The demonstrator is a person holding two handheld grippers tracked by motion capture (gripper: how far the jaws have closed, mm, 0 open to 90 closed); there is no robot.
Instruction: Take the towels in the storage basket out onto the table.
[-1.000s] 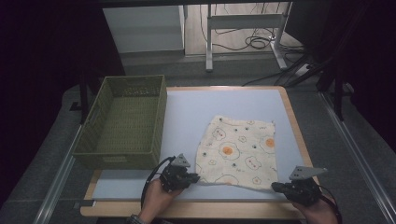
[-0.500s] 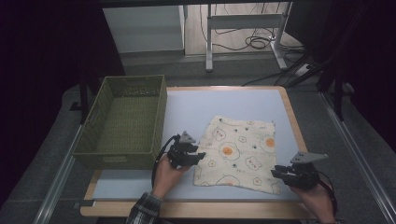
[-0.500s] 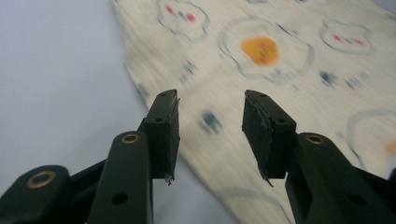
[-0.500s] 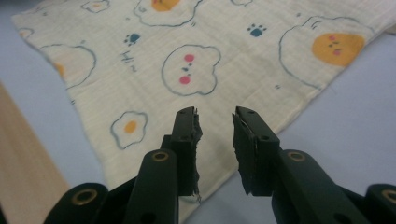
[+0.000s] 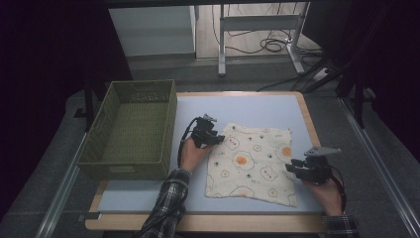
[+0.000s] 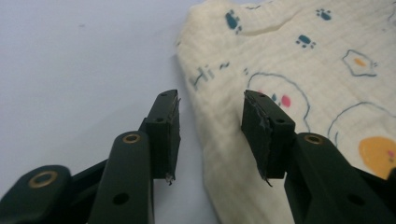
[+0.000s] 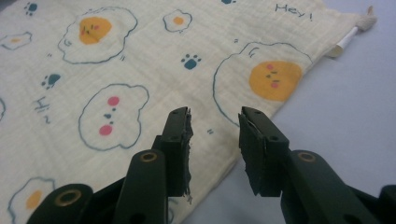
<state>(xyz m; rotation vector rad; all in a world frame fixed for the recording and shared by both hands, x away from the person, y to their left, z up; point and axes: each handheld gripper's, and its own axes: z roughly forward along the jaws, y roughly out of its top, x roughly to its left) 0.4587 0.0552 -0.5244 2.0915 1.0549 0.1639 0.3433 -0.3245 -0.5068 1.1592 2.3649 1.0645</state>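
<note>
With the cloth (image 5: 251,161) spread flat on the table (image 5: 148,198), both the left gripper (image 6: 211,135) and right gripper (image 7: 214,149) have just been opening, jaws astride its side edges pinching nothing, so each should settle lower before closing.

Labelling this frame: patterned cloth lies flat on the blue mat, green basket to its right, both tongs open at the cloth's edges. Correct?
Not quite. The green basket stands to the left of the cloth, not the right, as the high view shows. The rest holds: cloth flat on the blue mat, left tongs and right tongs open at its edges.
</note>
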